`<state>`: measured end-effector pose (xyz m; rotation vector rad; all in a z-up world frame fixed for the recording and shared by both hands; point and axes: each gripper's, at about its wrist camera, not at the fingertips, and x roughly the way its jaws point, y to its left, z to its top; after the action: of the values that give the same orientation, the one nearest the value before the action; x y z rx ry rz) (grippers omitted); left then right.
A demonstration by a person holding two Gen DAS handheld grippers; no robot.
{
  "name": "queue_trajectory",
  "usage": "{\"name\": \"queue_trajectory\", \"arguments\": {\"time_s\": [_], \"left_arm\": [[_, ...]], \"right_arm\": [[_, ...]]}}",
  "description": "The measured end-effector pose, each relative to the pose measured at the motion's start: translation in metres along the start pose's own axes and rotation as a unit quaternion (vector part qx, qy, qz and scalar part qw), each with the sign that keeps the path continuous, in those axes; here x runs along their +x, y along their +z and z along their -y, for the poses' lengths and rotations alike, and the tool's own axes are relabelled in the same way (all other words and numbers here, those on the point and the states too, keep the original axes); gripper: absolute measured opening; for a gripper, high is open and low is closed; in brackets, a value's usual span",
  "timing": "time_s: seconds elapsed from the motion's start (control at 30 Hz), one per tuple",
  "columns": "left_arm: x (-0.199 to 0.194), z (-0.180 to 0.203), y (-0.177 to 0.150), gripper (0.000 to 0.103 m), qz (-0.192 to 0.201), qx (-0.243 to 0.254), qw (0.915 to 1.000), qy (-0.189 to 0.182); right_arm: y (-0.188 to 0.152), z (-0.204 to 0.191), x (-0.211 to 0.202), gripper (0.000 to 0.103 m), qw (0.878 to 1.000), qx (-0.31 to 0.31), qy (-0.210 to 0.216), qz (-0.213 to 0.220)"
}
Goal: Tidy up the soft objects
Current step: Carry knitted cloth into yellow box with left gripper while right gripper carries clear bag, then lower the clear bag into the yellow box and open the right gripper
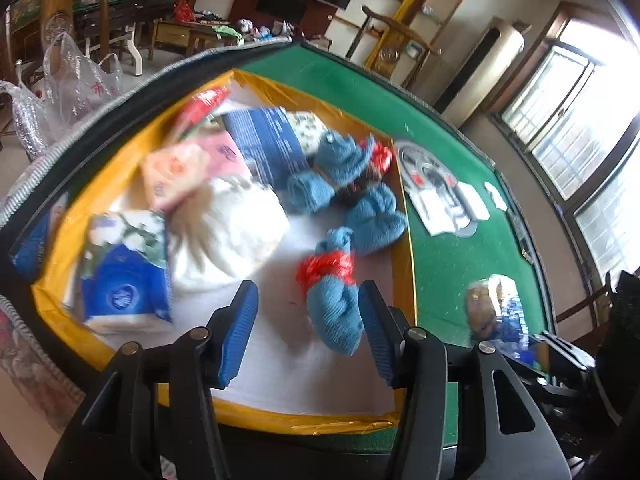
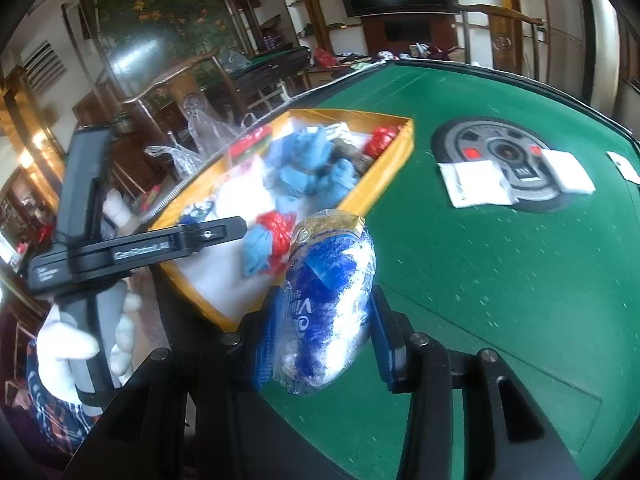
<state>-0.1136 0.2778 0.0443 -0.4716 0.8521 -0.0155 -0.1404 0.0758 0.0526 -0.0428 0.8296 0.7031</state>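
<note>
My left gripper (image 1: pixel 308 332) jaws stand apart over the yellow-rimmed box (image 1: pixel 404 280); my right gripper (image 2: pixel 324 328) jaws clamp a tissue pack (image 2: pixel 328 300) above bare table (image 2: pixel 480 280)

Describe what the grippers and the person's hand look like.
Both grippers, left and right, are black with ribbed blue pads and silver pivot screws. The left one's body carries white lettering. The hand wears a white glove above a plaid sleeve.

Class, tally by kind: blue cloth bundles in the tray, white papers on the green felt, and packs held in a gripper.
Blue bundles: 4
White papers: 3
Held packs: 1
Total: 8
</note>
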Motion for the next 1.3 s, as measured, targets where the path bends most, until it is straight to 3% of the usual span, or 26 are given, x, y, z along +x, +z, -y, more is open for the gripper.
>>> {"name": "queue_trajectory", "arguments": {"time_s": [0.1,0.33,0.47,0.6,0.8,1.1,1.23,1.3], "left_arm": [[-0.015,-0.012,0.004,0.057,0.02,-0.018,0.9996,-0.005],[-0.043,-0.047,0.011,0.057,0.061,-0.062,0.9962,-0.005],[-0.056,-0.066,0.012,0.057,0.081,-0.079,0.9935,0.015],[-0.063,-0.08,0.011,0.059,0.092,-0.087,0.9914,0.036],[-0.06,-0.09,0.008,0.059,0.085,-0.089,0.9915,0.043],[-0.055,-0.084,0.008,0.059,0.079,-0.077,0.9928,0.047],[-0.059,-0.084,0.009,0.059,0.084,-0.075,0.9926,0.046],[-0.06,-0.086,0.009,0.059,0.089,-0.075,0.9921,0.047]], "right_arm": [[0.009,-0.009,0.007,0.038,1.0,-0.009,0.011,-0.005],[0.03,-0.049,0.034,0.038,0.996,-0.036,0.07,-0.033],[0.039,-0.075,0.06,0.038,0.991,-0.049,0.109,-0.058],[0.04,-0.093,0.092,0.038,0.986,-0.06,0.123,-0.094],[0.036,-0.09,0.127,0.038,0.984,-0.051,0.102,-0.137],[0.037,-0.077,0.119,0.037,0.989,-0.064,0.046,-0.126],[0.041,-0.068,0.111,0.04,0.986,-0.045,0.079,-0.139],[0.054,-0.064,0.096,0.046,0.987,-0.035,0.1,-0.12]]}}
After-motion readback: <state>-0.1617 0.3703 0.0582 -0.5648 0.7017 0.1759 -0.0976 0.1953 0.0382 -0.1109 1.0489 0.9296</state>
